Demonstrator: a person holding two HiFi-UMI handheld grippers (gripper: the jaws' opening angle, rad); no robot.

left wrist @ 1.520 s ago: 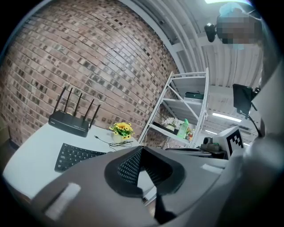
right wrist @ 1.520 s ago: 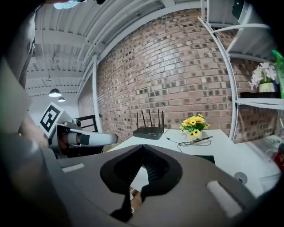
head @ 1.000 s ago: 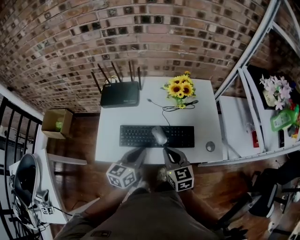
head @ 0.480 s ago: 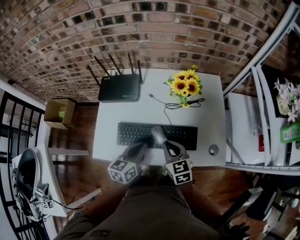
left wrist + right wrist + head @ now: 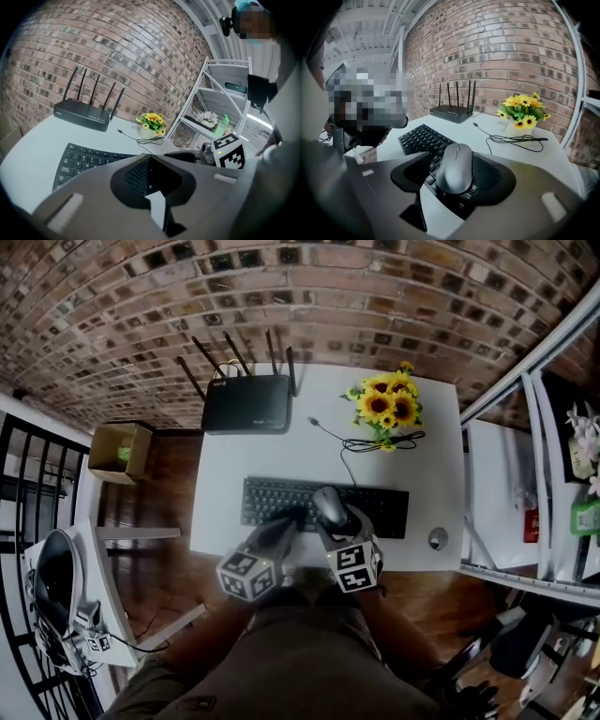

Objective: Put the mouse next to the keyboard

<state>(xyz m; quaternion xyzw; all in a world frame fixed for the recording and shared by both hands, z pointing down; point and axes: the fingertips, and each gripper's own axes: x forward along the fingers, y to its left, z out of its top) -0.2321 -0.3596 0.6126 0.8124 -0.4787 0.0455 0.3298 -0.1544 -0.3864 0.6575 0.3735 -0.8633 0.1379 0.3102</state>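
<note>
A grey mouse [image 5: 329,505] lies on top of the black keyboard [image 5: 272,502], right of its middle. My right gripper [image 5: 334,519] reaches over the keyboard's near edge, and its jaws are opening. In the right gripper view the mouse [image 5: 456,168] sits between the jaws of the right gripper [image 5: 458,160], and keys [image 5: 423,137] show in the gap at its left side. My left gripper [image 5: 284,527] hovers over the keyboard's near edge just to the left. In its own view the left gripper [image 5: 149,159] has its tips together with nothing between them.
The white table [image 5: 225,465] carries a black router [image 5: 247,403] with antennas at the back left, a vase of sunflowers [image 5: 387,406] at the back right and a thin cable [image 5: 347,451]. A small round object [image 5: 438,539] lies right of the keyboard. A metal shelf [image 5: 525,427] stands to the right.
My right gripper has moved forward from the table's near edge onto the keyboard, and its jaws now flank the mouse. The left gripper has edged forward a little. The mouse stays on the keyboard.
</note>
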